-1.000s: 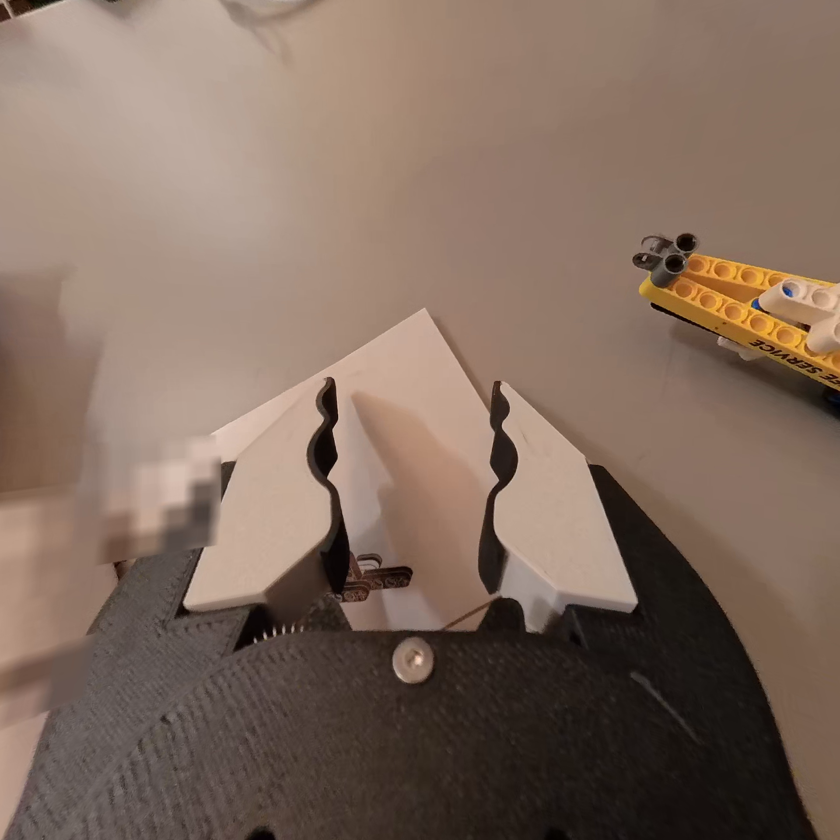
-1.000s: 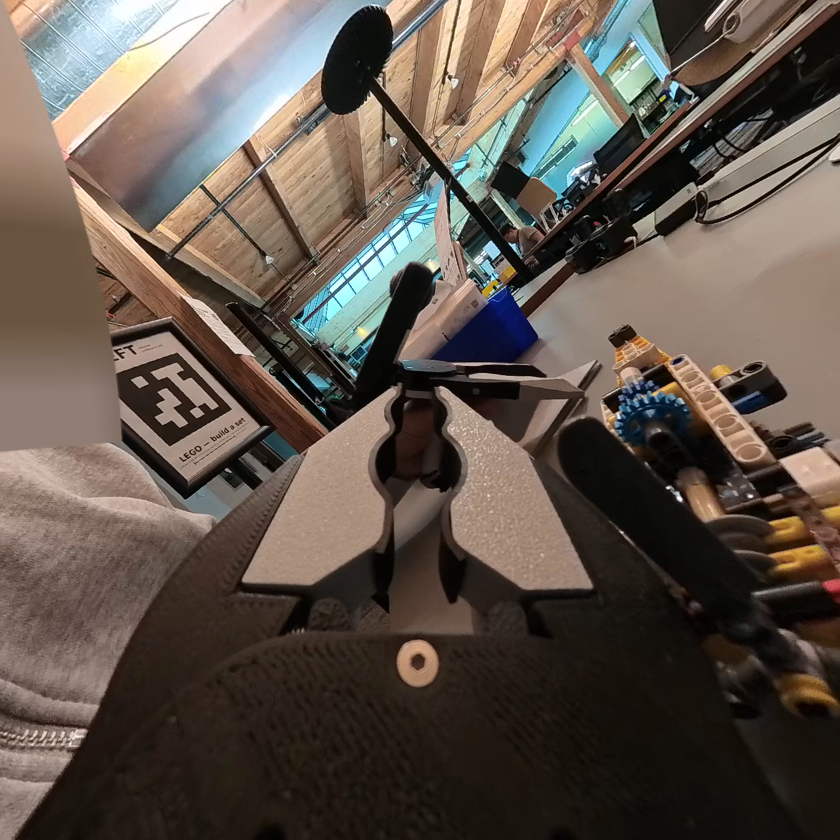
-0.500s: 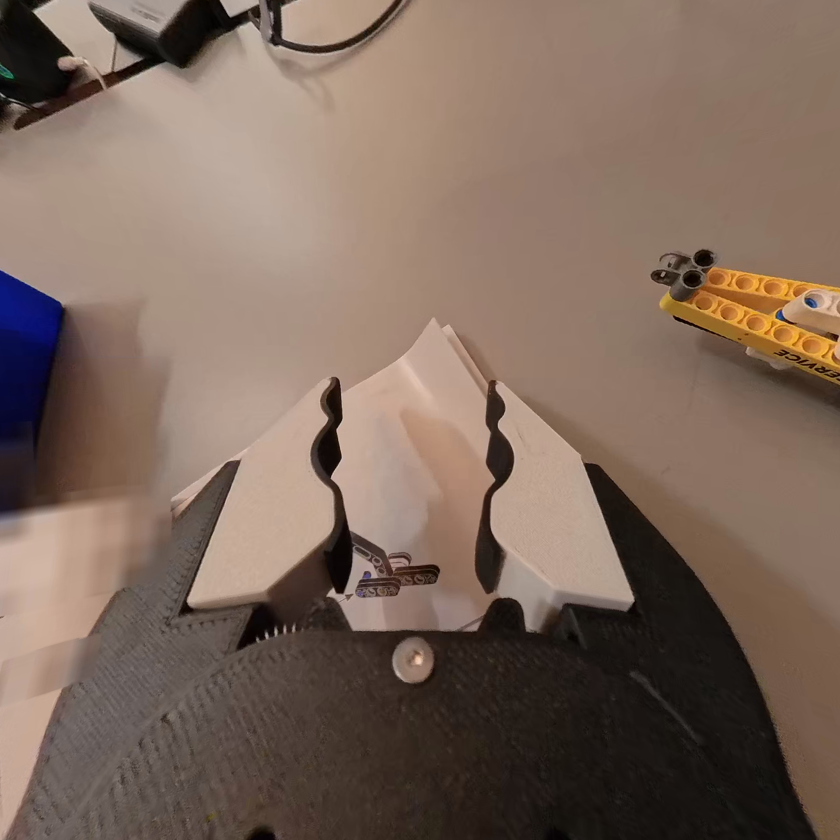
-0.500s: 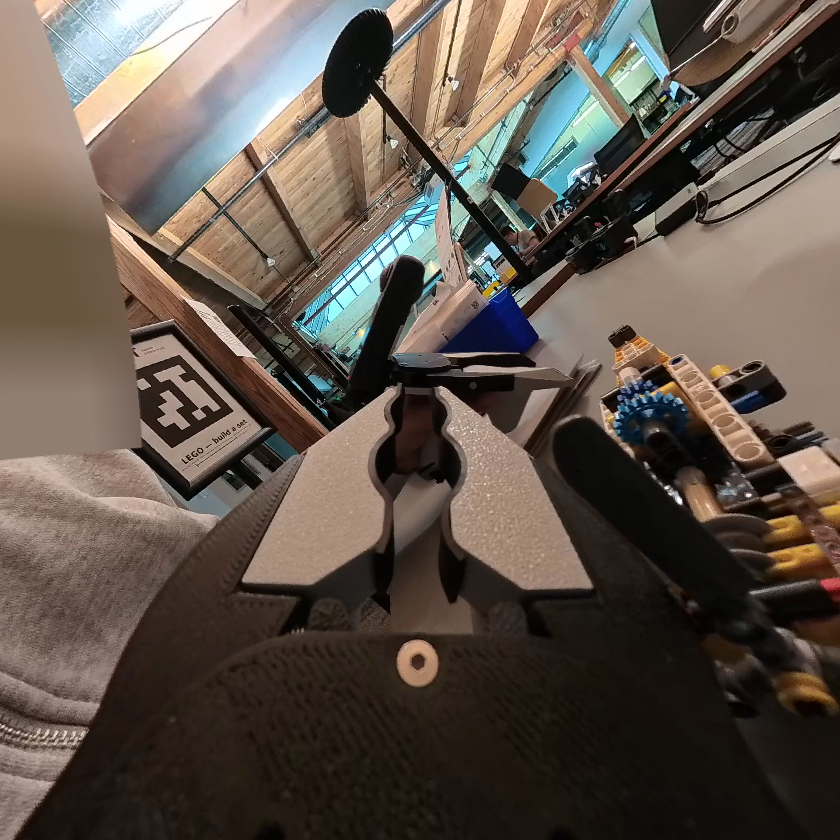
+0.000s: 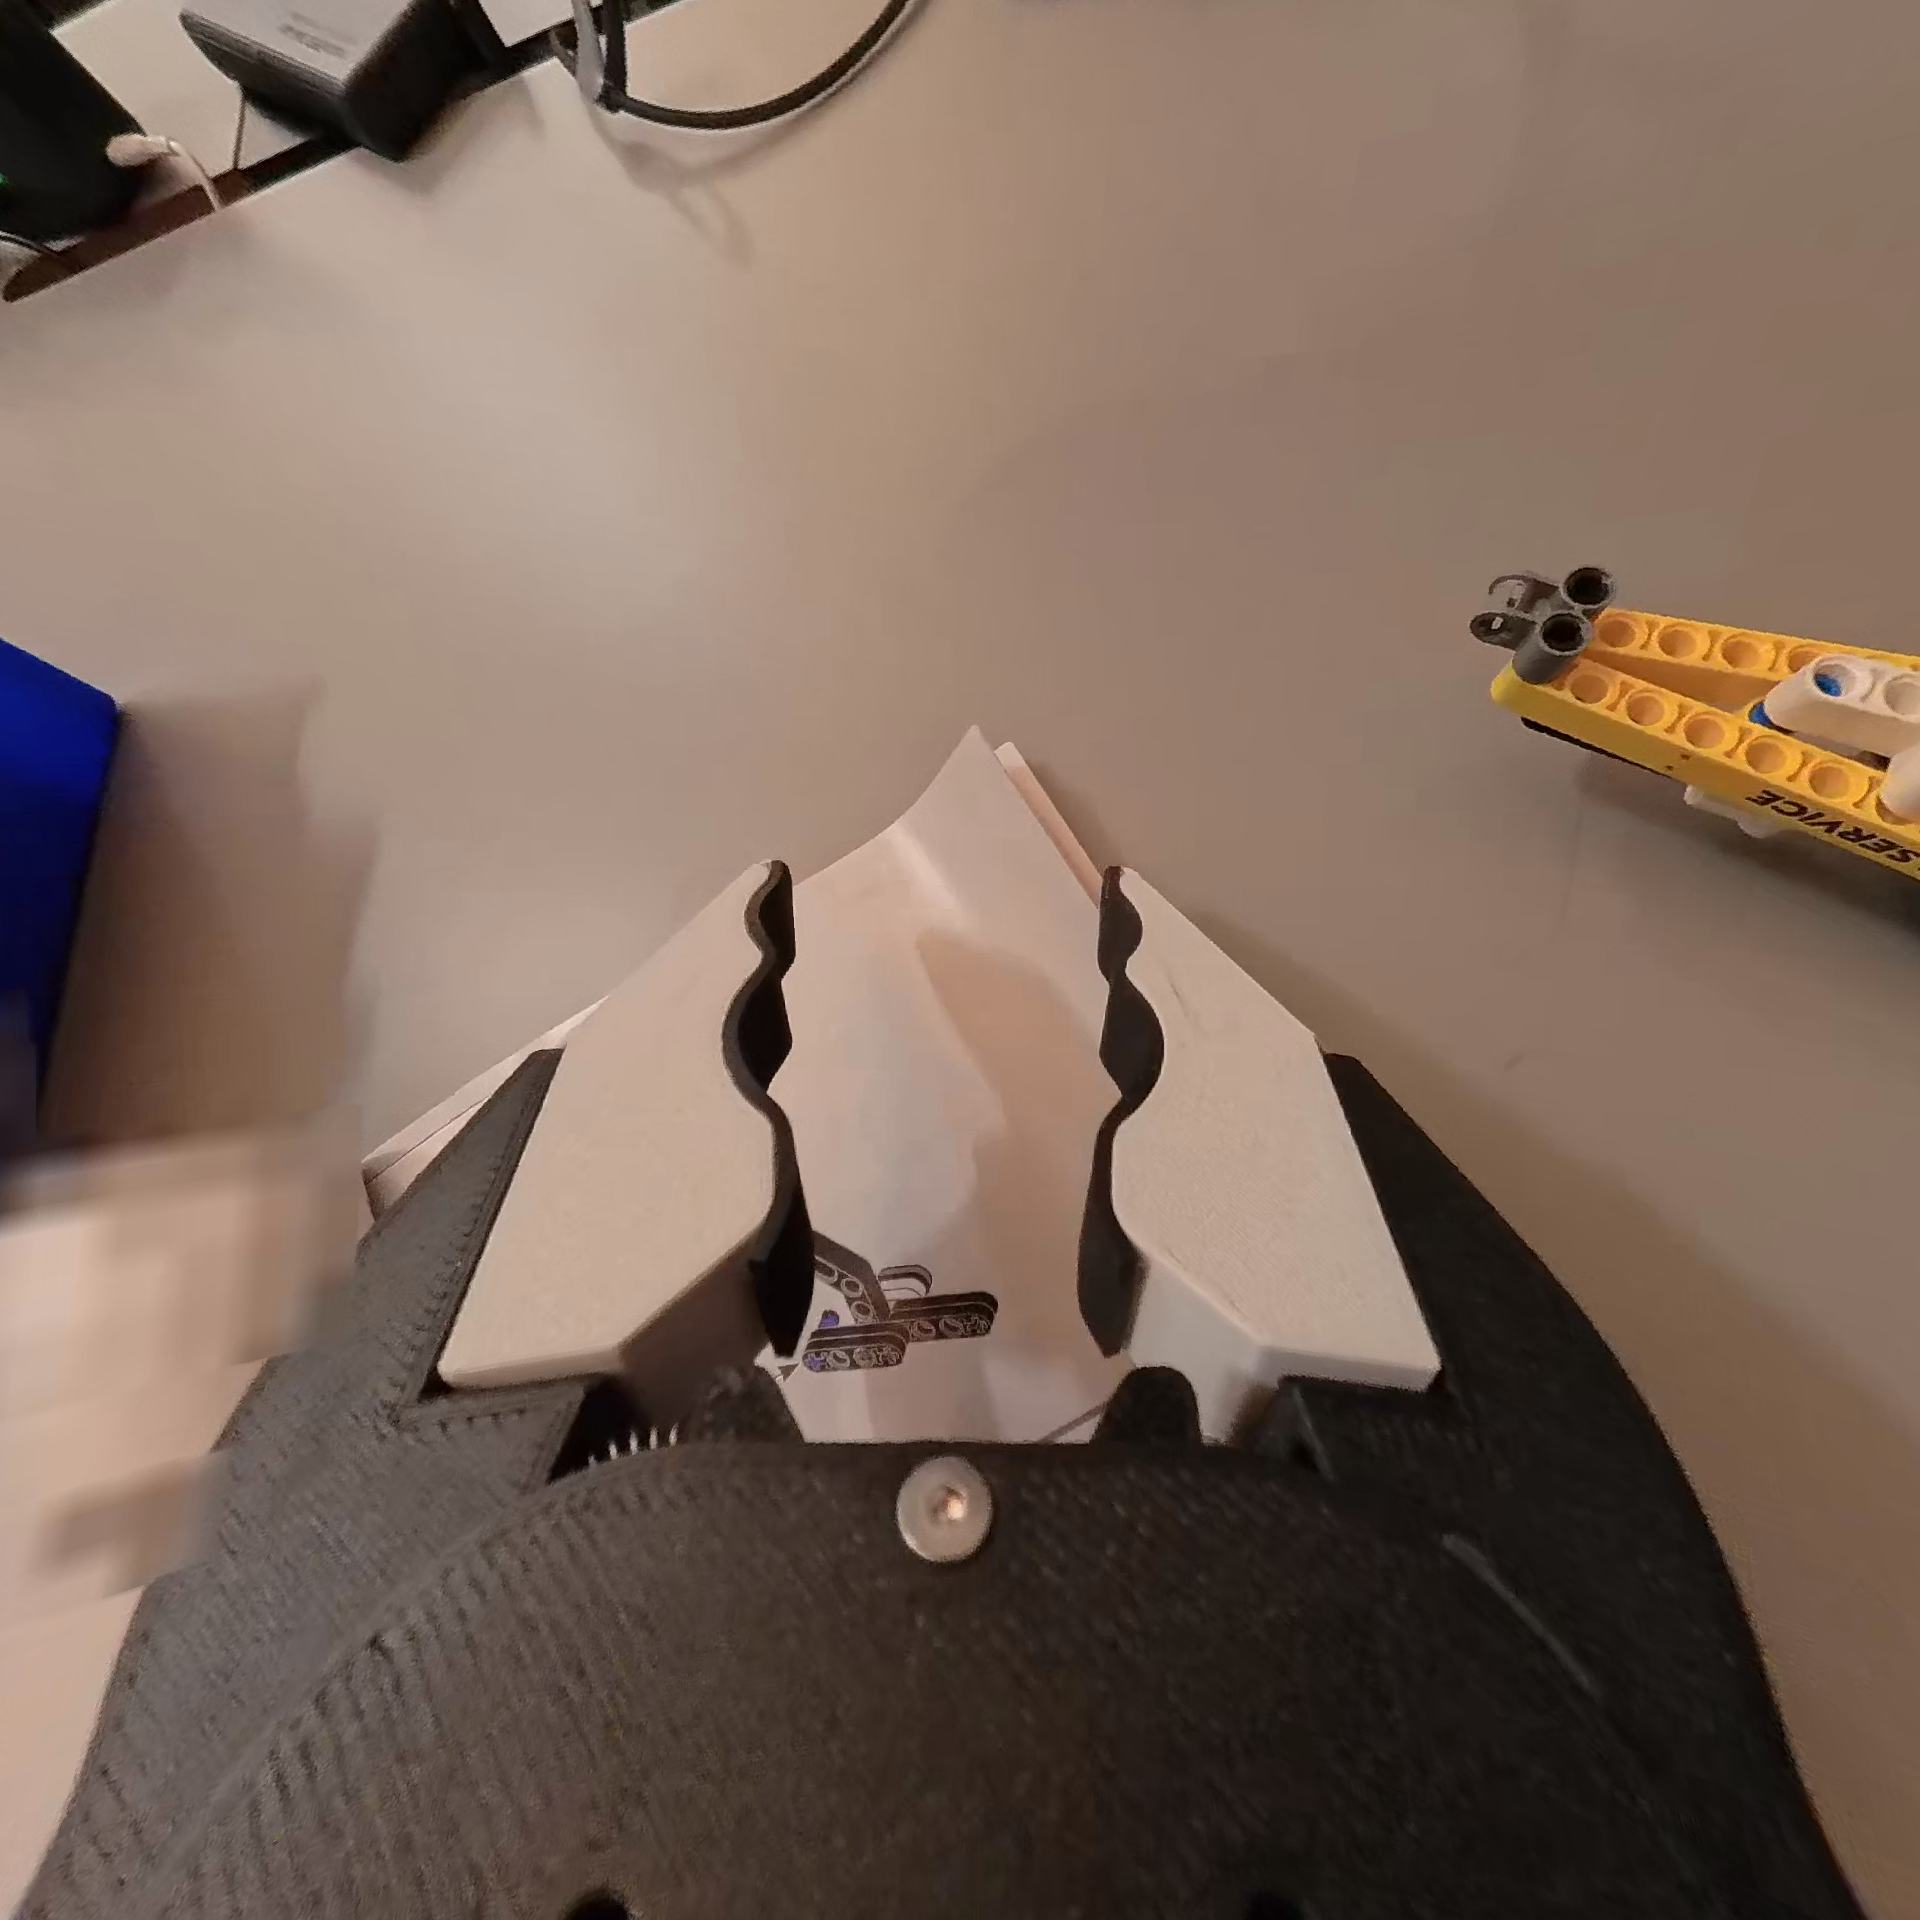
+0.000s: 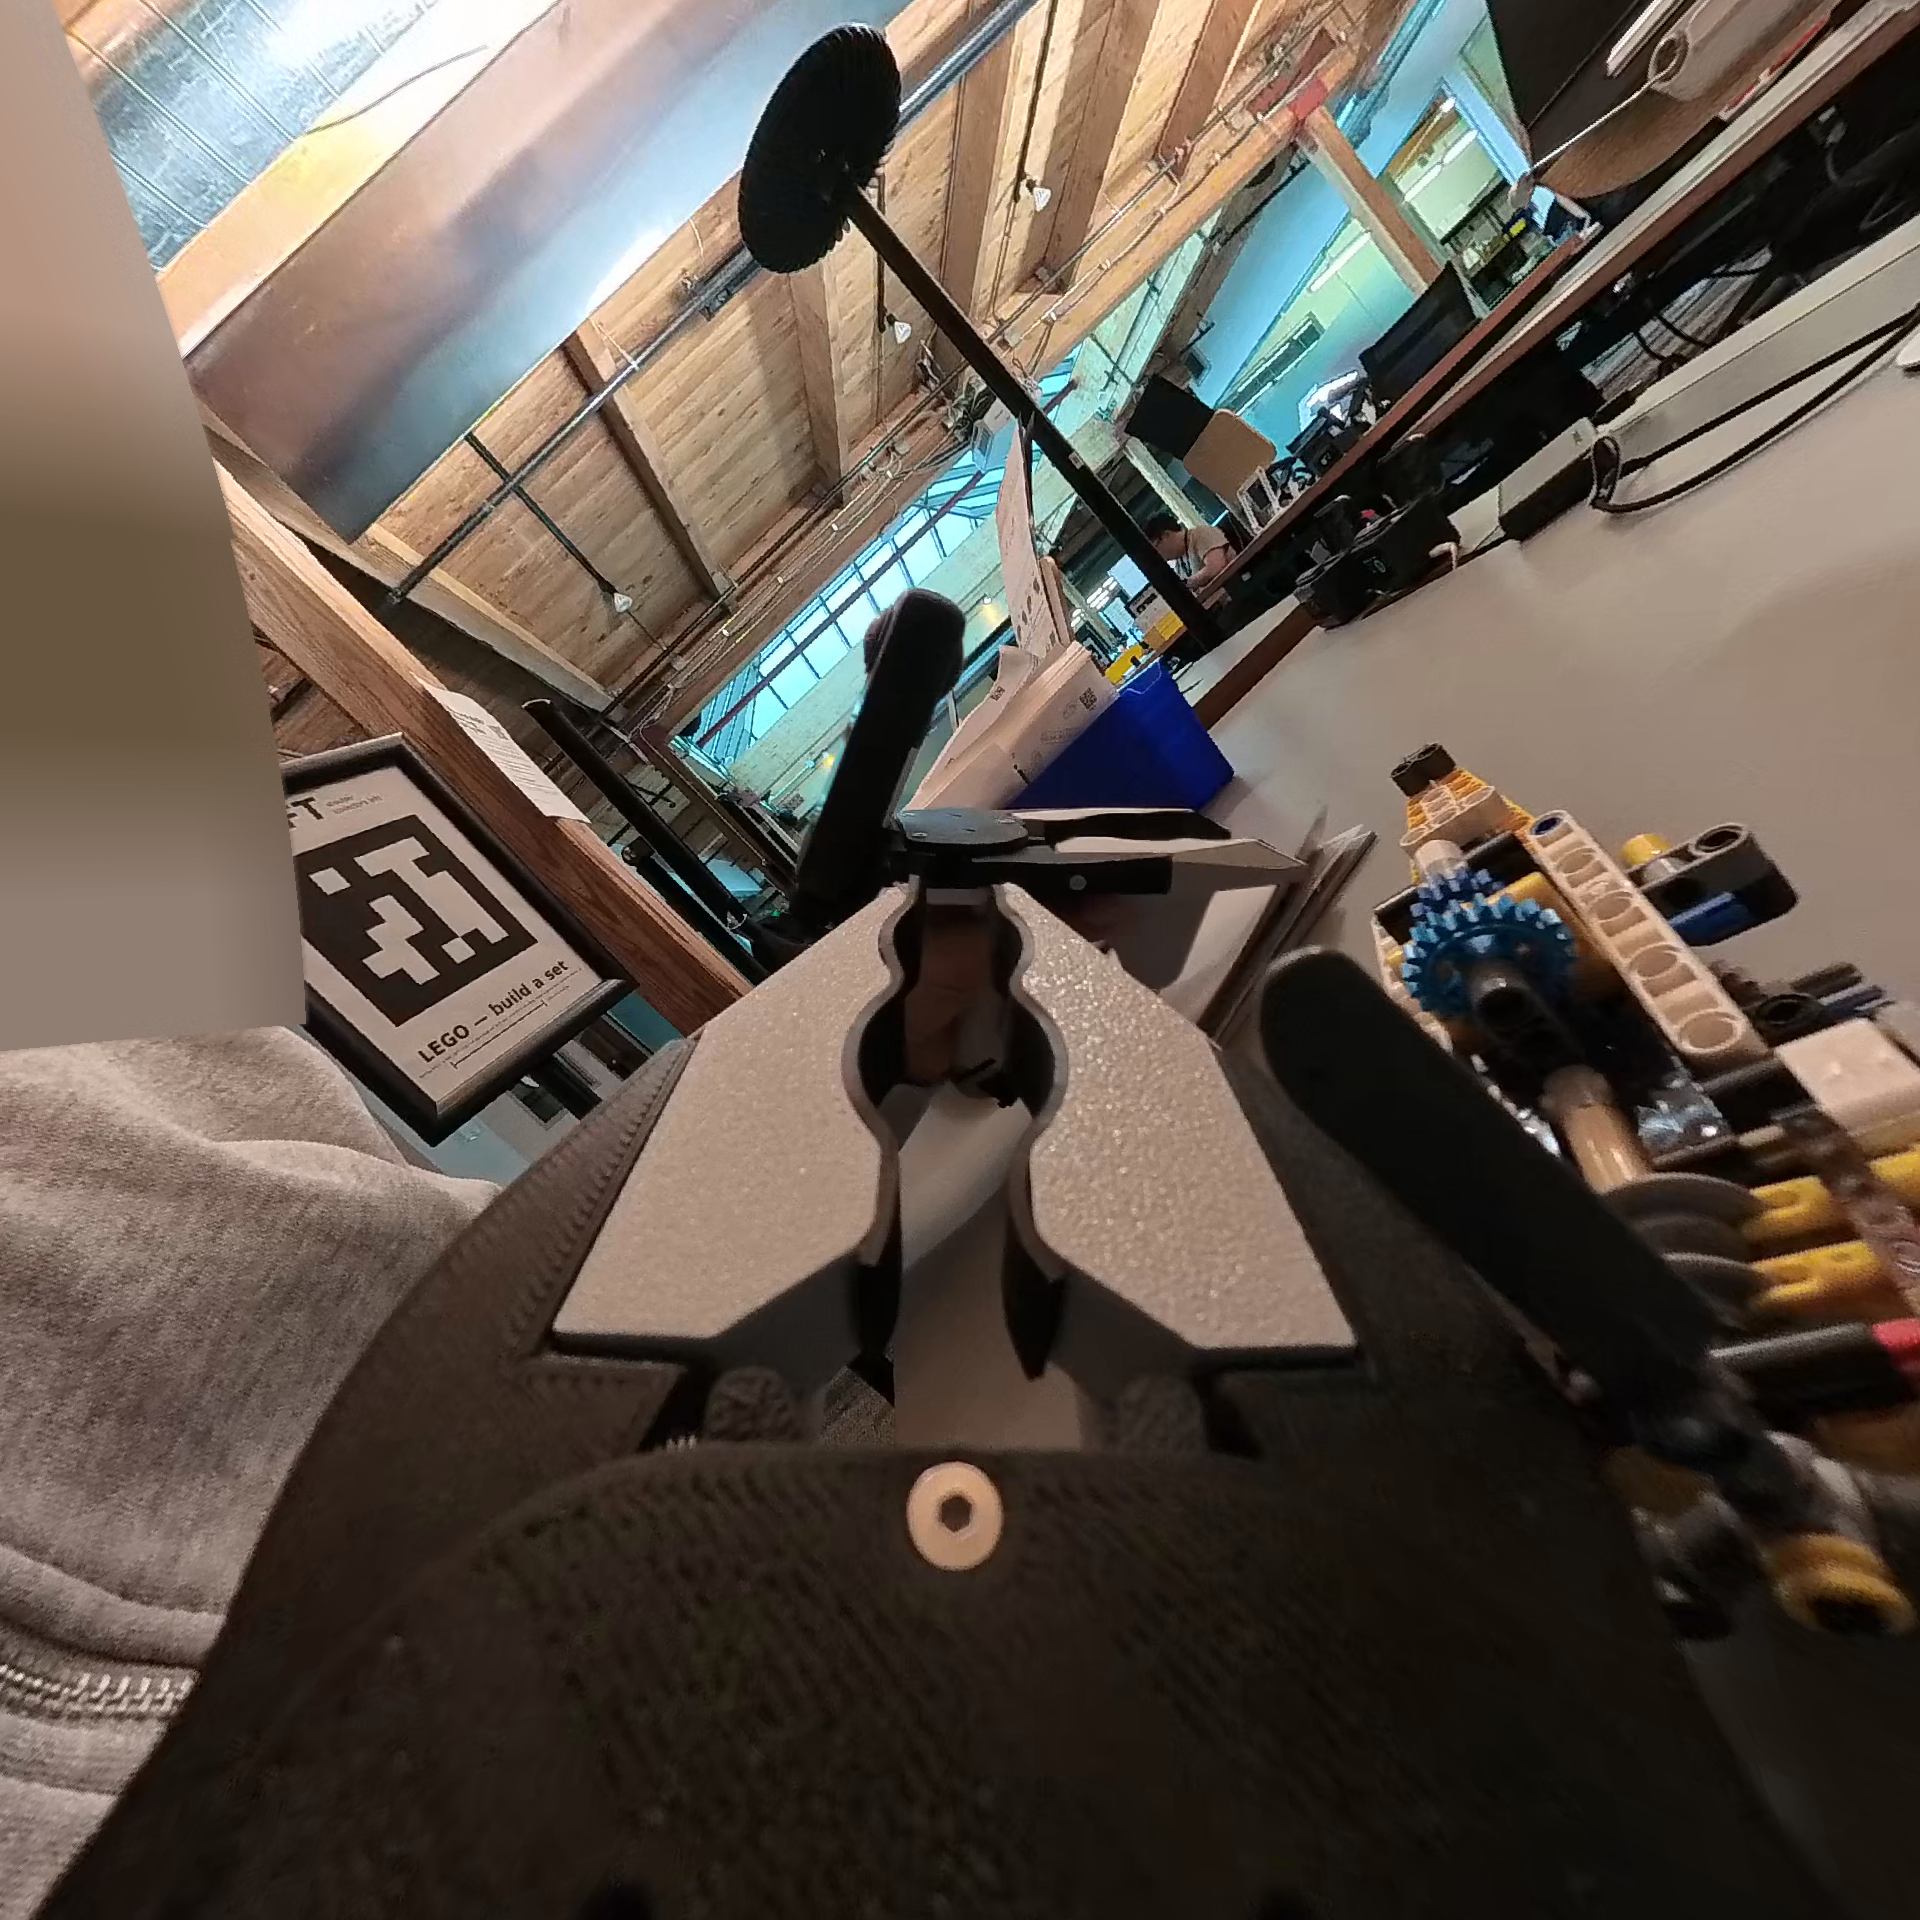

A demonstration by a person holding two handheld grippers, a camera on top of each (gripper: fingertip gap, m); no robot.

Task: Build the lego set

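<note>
Both grippers held nothing: the left gripper spread wide over the instruction booklet, the right gripper stood narrowly parted, with the lego model right of it.

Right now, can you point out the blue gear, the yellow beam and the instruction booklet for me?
blue gear [image 6: 1475,954]: right wrist view, on its toothed face.
yellow beam [image 5: 1704,732]: left wrist view, on its row of holes.
instruction booklet [image 5: 935,1060]: left wrist view, on the white page between the fingers.
</note>
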